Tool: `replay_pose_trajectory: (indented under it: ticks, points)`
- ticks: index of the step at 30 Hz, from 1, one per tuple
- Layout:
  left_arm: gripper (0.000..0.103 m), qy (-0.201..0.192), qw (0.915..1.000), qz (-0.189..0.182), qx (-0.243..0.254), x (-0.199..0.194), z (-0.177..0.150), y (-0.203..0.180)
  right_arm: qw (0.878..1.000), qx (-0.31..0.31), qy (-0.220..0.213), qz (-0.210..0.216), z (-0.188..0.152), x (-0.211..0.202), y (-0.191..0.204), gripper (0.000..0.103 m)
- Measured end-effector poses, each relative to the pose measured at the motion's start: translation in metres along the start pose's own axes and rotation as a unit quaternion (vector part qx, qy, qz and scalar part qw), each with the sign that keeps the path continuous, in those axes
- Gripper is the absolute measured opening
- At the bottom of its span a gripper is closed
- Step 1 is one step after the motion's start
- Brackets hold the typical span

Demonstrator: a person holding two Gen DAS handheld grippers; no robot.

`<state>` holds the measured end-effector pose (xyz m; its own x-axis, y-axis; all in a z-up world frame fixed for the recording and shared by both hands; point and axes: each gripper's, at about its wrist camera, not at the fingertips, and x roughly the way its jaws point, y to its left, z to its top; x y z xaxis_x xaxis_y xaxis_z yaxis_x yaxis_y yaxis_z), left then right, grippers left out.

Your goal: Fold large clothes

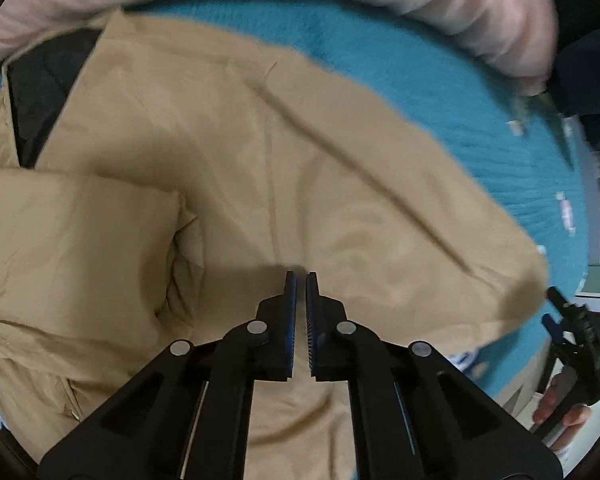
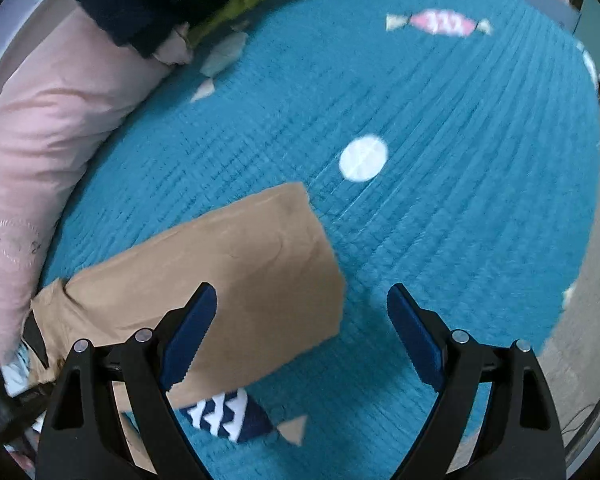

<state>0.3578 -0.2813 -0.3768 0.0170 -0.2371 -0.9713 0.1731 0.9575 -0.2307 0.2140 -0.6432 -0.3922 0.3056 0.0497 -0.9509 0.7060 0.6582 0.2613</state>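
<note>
Tan jacket [image 1: 280, 184] lies spread on the teal quilt [image 1: 440, 80], one sleeve [image 1: 72, 232] already folded across the body; the other sleeve [image 2: 228, 276] lies outstretched, still to be folded in. Left gripper [image 1: 301, 280], jaws nearly closed and empty, hovers above the fabric. Right gripper [image 2: 302, 296] is wide open over the cuff.

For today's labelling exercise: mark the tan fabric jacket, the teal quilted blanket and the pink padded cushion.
tan fabric jacket [image 1: 300, 184]: left wrist view, flat back panel.
teal quilted blanket [image 2: 440, 240]: right wrist view, bare ribbed area.
pink padded cushion [image 2: 48, 128]: right wrist view, side bulge.
</note>
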Motion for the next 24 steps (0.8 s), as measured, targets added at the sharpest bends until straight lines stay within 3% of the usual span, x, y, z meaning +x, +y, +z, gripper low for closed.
replay_pose_trajectory:
  ticks: [3, 4, 5, 7, 8, 9, 14, 24]
  points:
    - [0.004, 0.011, 0.9999, 0.002, -0.003, 0.021, -0.001, 0.006, 0.999, 0.019, 0.007, 0.029, 0.001, 0.02, -0.003, 0.083]
    - [0.004, 0.01, 0.9999, 0.003, -0.001, 0.023, -0.001, 0.006, 0.999, 0.02, 0.008, 0.033, 0.0, 0.026, -0.003, 0.07]
    - [0.004, 0.006, 1.0, 0.005, 0.003, 0.025, -0.001, 0.005, 0.999, 0.016, 0.013, 0.031, 0.0, 0.034, -0.002, 0.049]
    - [0.004, 0.006, 0.9998, 0.013, 0.012, 0.027, 0.0, 0.002, 1.0, 0.011, 0.01, 0.027, -0.004, 0.038, 0.0, 0.035]
    - [0.004, 0.006, 0.9998, 0.015, 0.014, 0.027, 0.001, 0.001, 1.0, 0.009, 0.001, 0.028, -0.006, 0.036, 0.001, 0.02]
    - [0.004, 0.008, 0.9997, 0.016, 0.015, 0.028, 0.003, 0.001, 0.999, 0.003, -0.004, 0.039, -0.008, 0.034, 0.002, 0.016]
    - [0.004, 0.011, 0.9997, 0.016, 0.015, 0.021, 0.008, 0.001, 0.998, 0.01, -0.011, 0.063, -0.012, 0.018, 0.003, 0.012]
    - [0.006, -0.024, 0.9987, 0.012, 0.044, -0.026, -0.007, -0.018, 0.992, -0.025, -0.062, 0.108, -0.021, -0.064, 0.034, 0.011]
